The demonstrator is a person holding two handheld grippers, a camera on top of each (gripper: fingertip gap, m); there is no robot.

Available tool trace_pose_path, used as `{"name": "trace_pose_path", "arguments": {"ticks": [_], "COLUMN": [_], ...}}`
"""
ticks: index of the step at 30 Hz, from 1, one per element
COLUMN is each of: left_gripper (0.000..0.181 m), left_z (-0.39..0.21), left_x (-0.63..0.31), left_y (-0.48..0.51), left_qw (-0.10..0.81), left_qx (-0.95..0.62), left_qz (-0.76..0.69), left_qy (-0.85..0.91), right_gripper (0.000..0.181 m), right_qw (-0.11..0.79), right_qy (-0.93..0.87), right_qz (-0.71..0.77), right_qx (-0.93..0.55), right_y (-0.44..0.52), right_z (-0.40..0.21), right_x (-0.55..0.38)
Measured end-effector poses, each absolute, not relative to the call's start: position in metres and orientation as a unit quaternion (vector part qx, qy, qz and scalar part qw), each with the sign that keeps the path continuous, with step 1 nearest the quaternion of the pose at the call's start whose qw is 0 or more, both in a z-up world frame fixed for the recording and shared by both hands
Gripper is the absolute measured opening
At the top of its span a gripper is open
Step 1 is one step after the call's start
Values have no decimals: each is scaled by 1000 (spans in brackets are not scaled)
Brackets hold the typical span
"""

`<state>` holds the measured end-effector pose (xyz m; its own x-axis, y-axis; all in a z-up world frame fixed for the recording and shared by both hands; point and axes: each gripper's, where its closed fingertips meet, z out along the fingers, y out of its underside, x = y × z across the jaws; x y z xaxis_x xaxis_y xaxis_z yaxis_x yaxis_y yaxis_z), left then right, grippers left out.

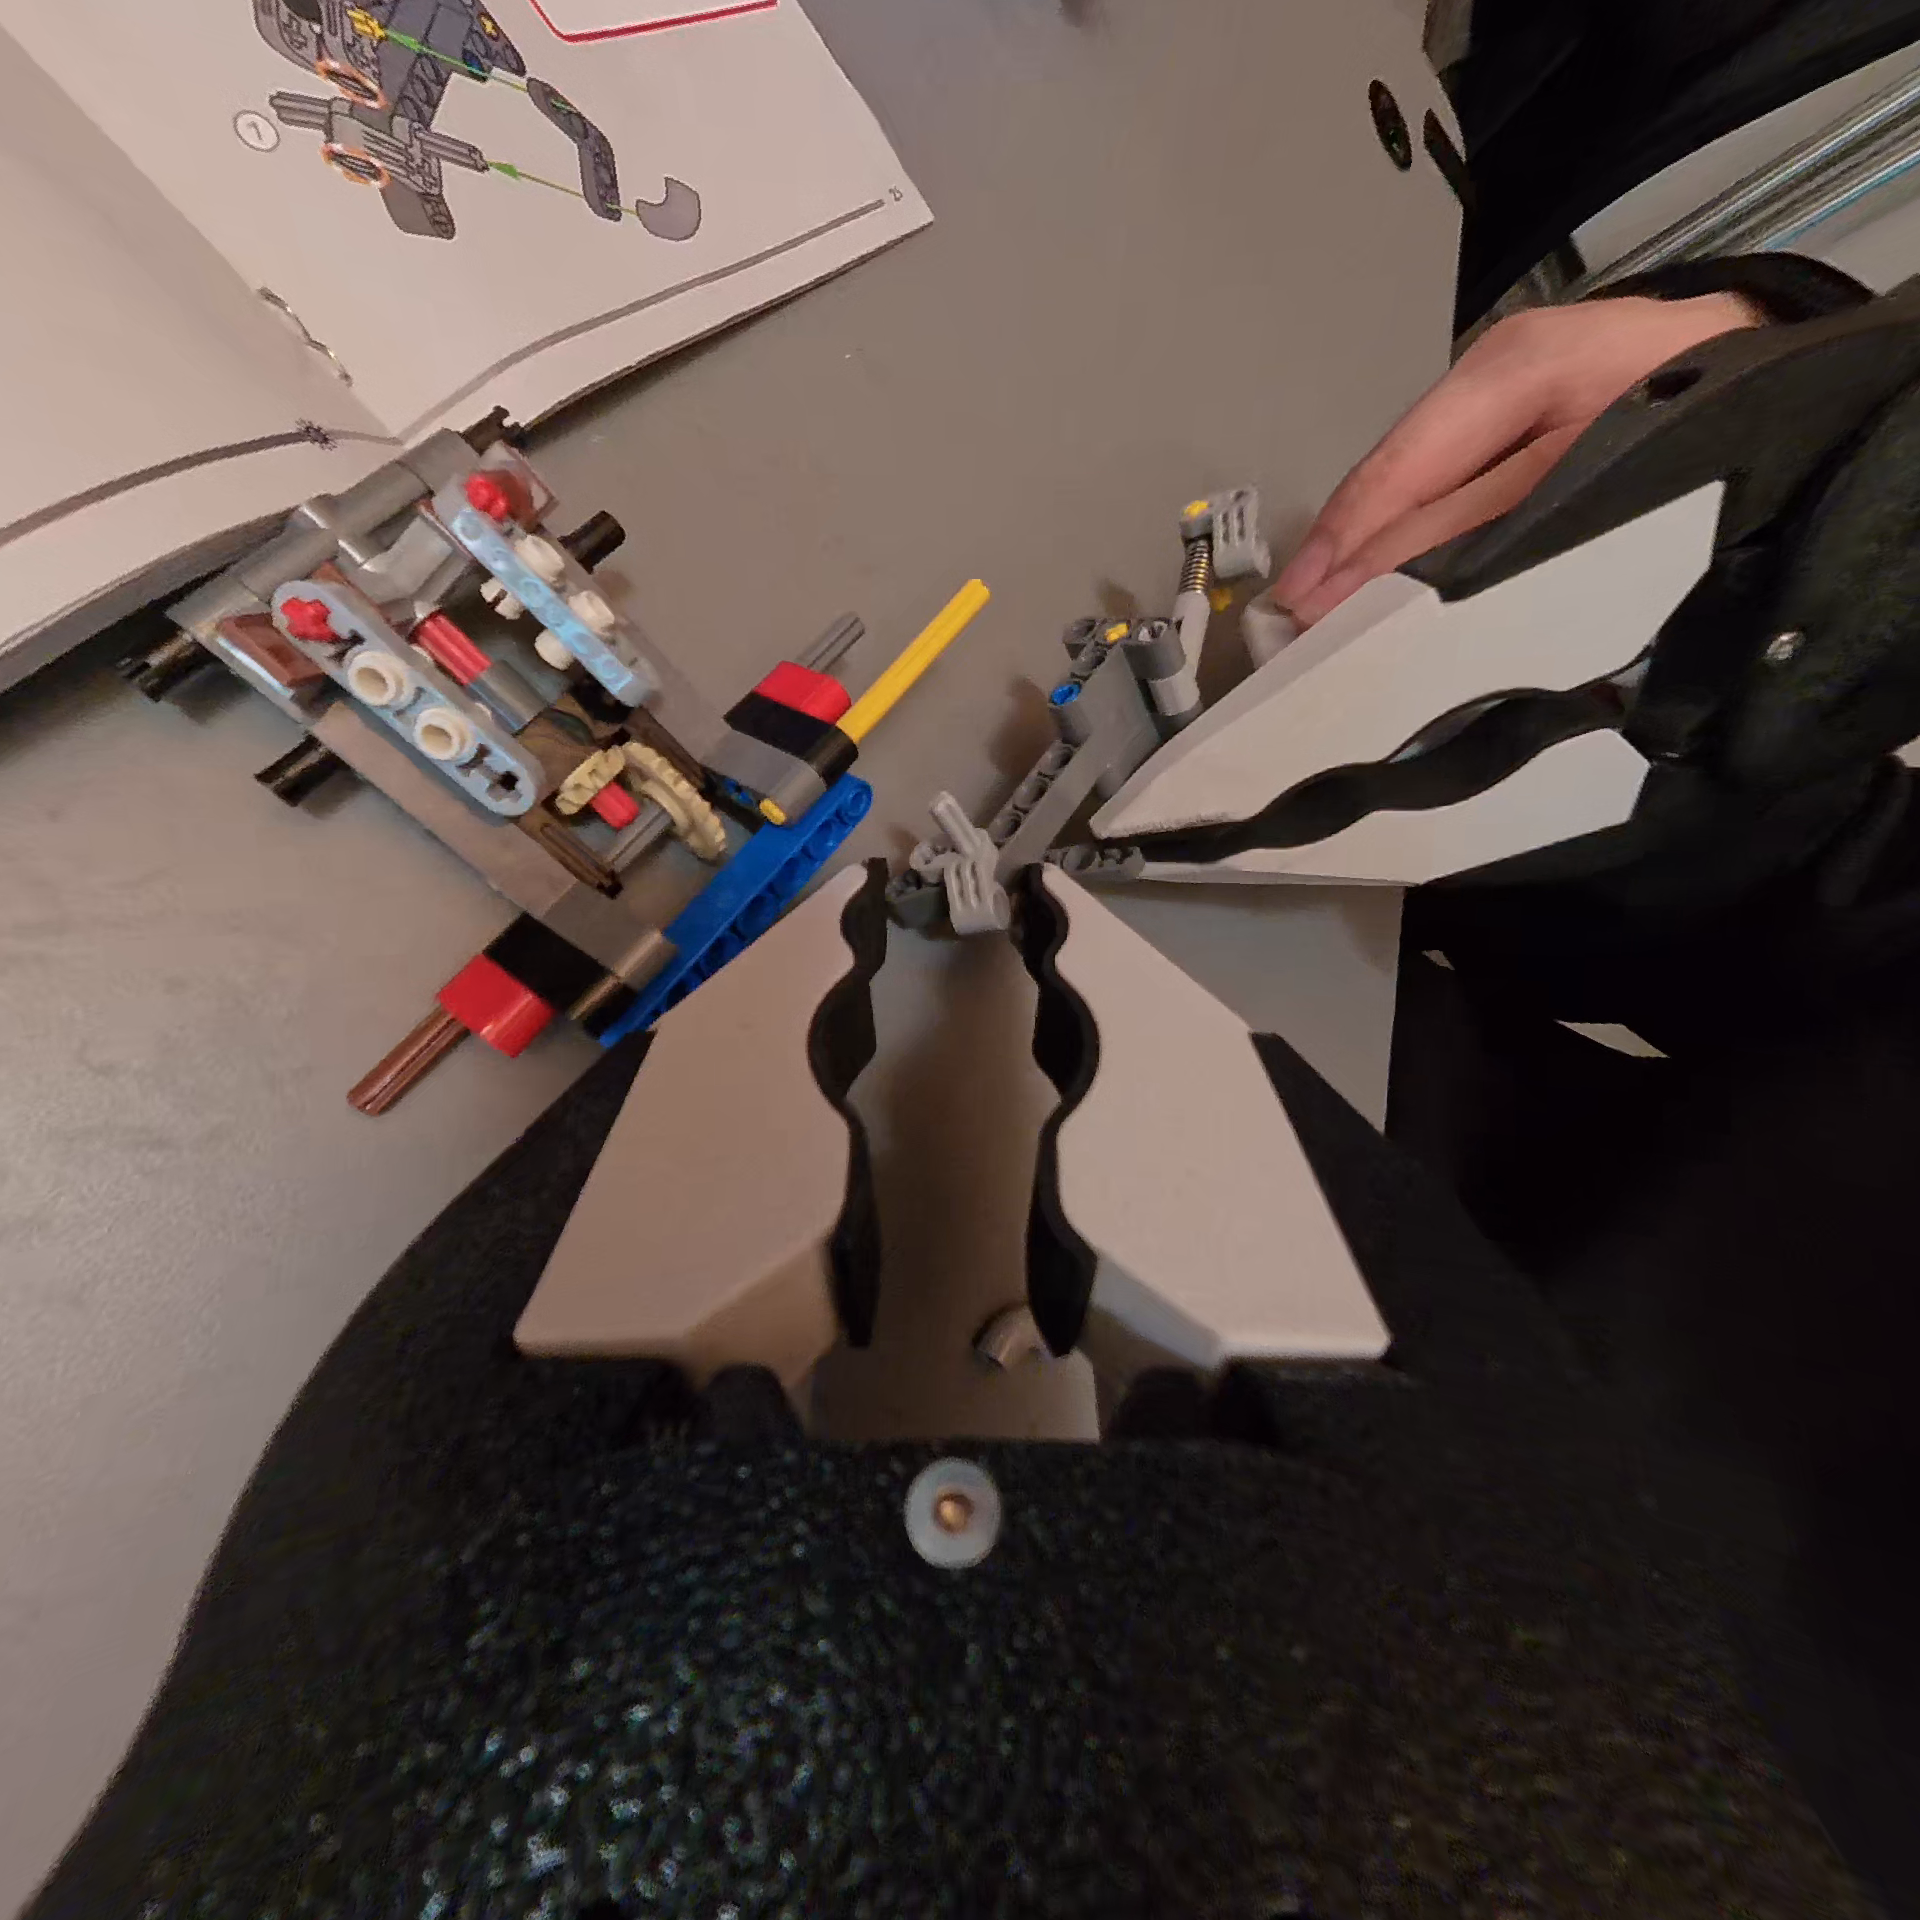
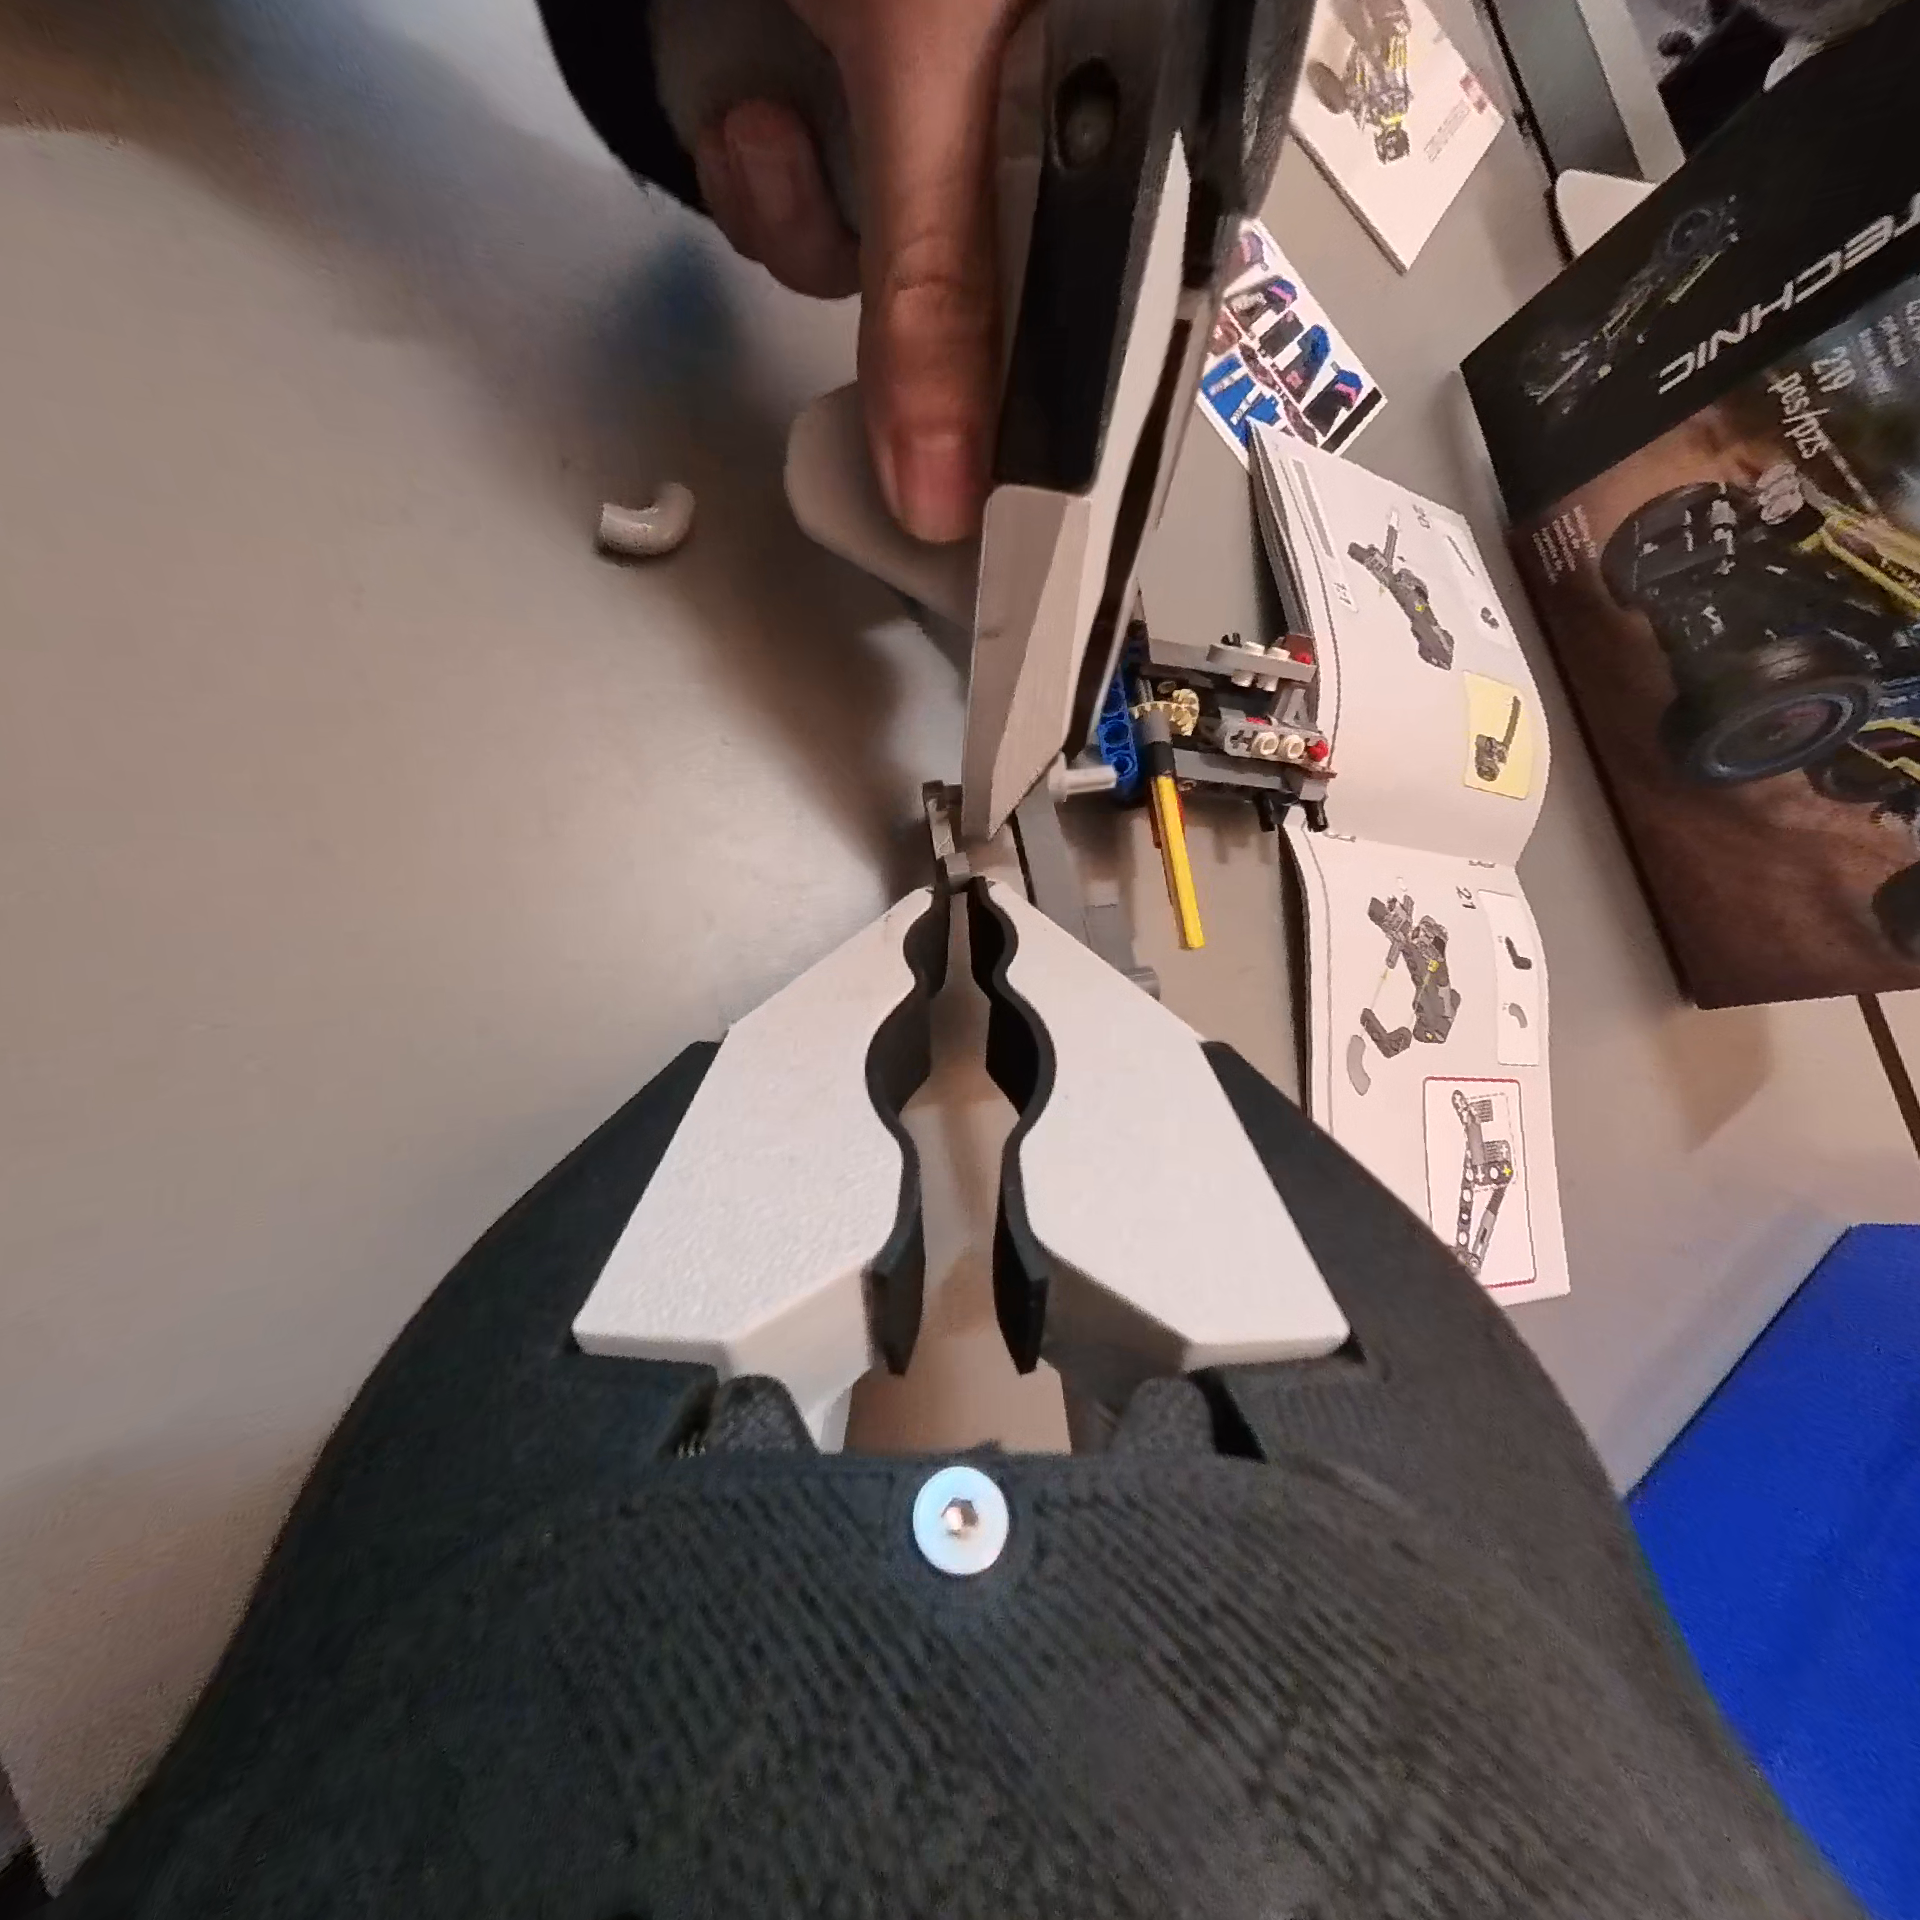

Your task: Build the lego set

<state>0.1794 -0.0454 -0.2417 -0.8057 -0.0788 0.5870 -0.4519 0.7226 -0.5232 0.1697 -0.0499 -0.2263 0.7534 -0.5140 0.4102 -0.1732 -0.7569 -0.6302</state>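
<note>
The grey arm assembly (image 1: 1081,748) sits between the two tools, lifted at a slant above the grey counter (image 1: 156,1195). The left tool (image 1: 951,883) has its fingers spread apart, and the assembly's near end, a light grey cross-shaped connector (image 1: 966,862), lies right at the fingertips, between them; whether the pads press on it cannot be told from the left wrist view. The right tool (image 2: 961,883) has its tips drawn together and clamped on a thin dark grey piece at that same end of the assembly (image 2: 951,842), with the other tool's grey finger (image 2: 1039,665) coming down from above to meet it there. In the left wrist view the right tool (image 1: 1117,831) comes in from the right, its wavy black pads nearly closed along the assembly's long beam, with a hand (image 1: 1475,457) behind it. The assembly's far end carries a small spring shock absorber (image 1: 1210,561). Left of the assembly, well apart from both tools, the partly built chassis (image 1: 499,707) rests on the counter with its blue beam (image 1: 769,894) nearest the left tool, a yellow axle (image 1: 920,649) sticking out, and its far edge tucked under the open instruction booklet (image 1: 468,260). The right wrist view also shows a sticker sheet (image 2: 1288,353), the set's box (image 2: 1766,540) and a small curved white piece (image 2: 644,520) lying alone on the counter.
</note>
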Motion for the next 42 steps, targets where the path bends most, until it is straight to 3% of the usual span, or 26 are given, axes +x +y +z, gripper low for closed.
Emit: {"name": "trace_pose_path", "arguments": {"ticks": [7, 10, 13, 16, 21, 23, 27, 30, 36, 42], "left_gripper": [23, 23, 24, 24, 24, 24, 23, 23, 23, 23], "left_z": [-241, -237, -227, -225, -216, -215, -215, -213, -214, -219], "left_x": [175, 179, 180, 180, 175, 174, 174, 170, 164, 162], "left_y": [-49, -47, -46, -45, -48, -49, -51, -55, -57, -51], "left_qw": [294, 305, 329, 337, 369, 374, 376, 382, 392, 396], "left_qx": [152, 162, 163, 164, 166, 168, 172, 168, 167, 156], "left_qz": [350, 359, 371, 375, 391, 395, 397, 398, 389, 364], "left_qy": [-877, -867, -853, -848, -827, -823, -819, -817, -817, -828], "right_gripper": [4, 31, 34, 37, 18, 14, 12, 12, 46, 35], "right_qw": [296, 273, 276, 334, 386, 451, 494, 473, 357, 391], "right_qy": [184, 195, 269, 307, 298, 284, 269, 226, 163, 208], "right_qz": [-287, -256, -242, -243, -252, -263, -288, -316, -309, -262], "right_qx": [-892, -907, -890, -857, -836, -804, -775, -791, -867, -858], "right_y": [-57, -91, -137, -148, -123, -106, -94, -77, -60, -73], "right_z": [-221, -219, -225, -225, -219, -196, -161, -152, -180, -188], "right_x": [156, 131, 123, 127, 145, 151, 159, 166, 169, 159]}}
